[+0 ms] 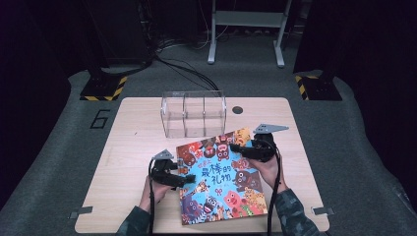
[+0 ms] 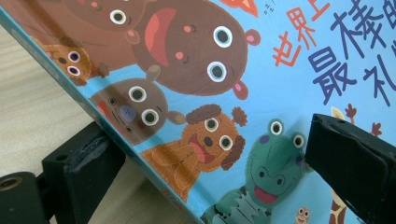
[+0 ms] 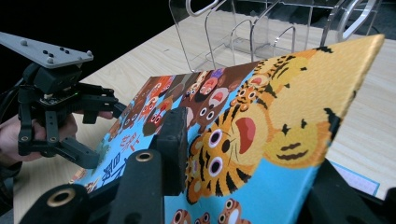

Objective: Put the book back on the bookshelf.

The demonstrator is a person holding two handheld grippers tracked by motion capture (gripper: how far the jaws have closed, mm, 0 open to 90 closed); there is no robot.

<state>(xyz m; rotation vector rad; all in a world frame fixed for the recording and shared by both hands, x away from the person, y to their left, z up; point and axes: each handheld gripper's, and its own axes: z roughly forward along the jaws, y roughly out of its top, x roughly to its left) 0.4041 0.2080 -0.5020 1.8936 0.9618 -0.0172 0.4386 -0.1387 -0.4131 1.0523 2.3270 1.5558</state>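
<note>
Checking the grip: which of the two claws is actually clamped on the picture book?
The right claw, pinching the picture book at its far right corner. The left claw merely straddles the book's left edge with jaws wide apart.

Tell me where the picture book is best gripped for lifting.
Grip the picture book at its edges, coming in from the sides: it is thin, flat and wide, so only the rim fits between jaws. The right tongs already clamp the far corner; the left tongs straddle the near left edge, open.
</note>
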